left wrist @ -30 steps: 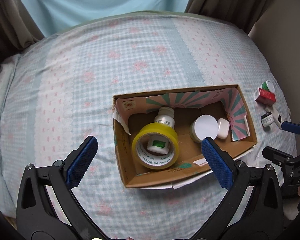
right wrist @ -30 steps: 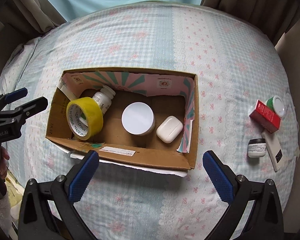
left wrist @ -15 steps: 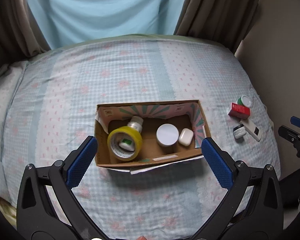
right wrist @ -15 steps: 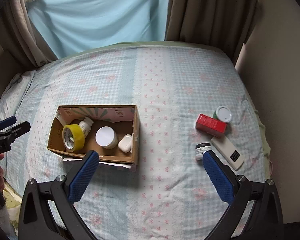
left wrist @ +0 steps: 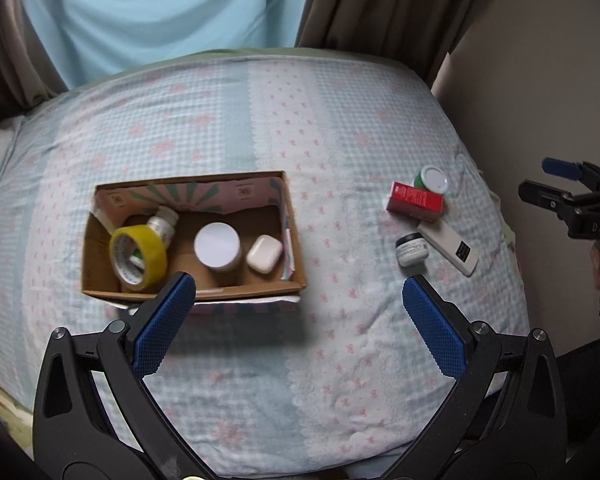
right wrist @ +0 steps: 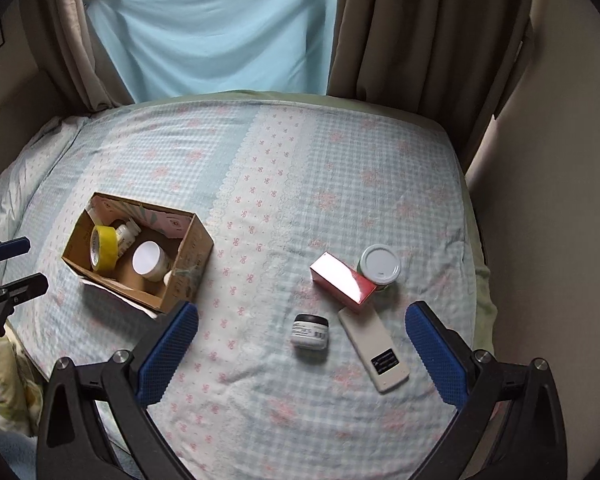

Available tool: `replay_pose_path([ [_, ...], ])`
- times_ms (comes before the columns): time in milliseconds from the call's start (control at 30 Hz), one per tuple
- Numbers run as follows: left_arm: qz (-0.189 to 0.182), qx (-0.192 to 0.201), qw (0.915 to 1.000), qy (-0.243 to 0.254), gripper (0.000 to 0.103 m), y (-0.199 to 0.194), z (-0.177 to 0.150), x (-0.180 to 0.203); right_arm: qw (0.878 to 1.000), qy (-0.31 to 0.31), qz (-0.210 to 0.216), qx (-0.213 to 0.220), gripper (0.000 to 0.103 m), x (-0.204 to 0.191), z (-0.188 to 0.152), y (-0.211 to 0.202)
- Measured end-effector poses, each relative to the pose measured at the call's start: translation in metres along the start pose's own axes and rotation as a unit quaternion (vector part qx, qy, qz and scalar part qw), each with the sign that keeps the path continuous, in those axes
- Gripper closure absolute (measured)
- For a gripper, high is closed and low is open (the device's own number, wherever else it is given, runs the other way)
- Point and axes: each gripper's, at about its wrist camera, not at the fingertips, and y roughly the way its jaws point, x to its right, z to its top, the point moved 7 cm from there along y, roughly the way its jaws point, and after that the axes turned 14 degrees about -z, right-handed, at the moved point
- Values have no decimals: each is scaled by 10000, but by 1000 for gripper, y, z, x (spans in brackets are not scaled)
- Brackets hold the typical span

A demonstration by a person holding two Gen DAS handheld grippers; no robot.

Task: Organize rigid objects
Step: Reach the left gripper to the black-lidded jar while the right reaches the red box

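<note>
I see the cardboard box lying with its long axis across the bed, open side up. Inside it sit the yellow tape roll on edge, a white-lidded jar and a white earbud case; a pill bottle is half hidden behind the tape. To the right, well apart from the box, the white remote points diagonally, beside the red carton, green jar and small dark-lidded jar. My left gripper and right gripper hover above, both spread wide with nothing between the pads.
</note>
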Motion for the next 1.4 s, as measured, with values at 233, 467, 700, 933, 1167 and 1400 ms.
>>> replay_pose_path([
  [233,-341,-509,9979,-224,0,72,-7,52,9921,-1118,481,-311,1,13,22,59],
  [467,-386,-907,9908,-923,0,160,-10,76,9553,-2681,816,-940,7,-2,32,145],
  [700,-498,-1145,9797,-1568,0,248,-16,81,9016,-3777,1094,-1804,24,-29,9,234],
  [933,-659,-1203,9703,-1990,0,299,-20,81,8765,-4045,1169,-2333,28,-41,-19,282],
  [1167,-679,-1231,9661,-2165,9,329,-31,81,8556,-4399,1173,-2462,36,-49,-41,300],
  [1400,-687,-1208,9655,-2202,25,342,-41,86,8444,-4583,1135,-2531,47,-54,-58,297],
])
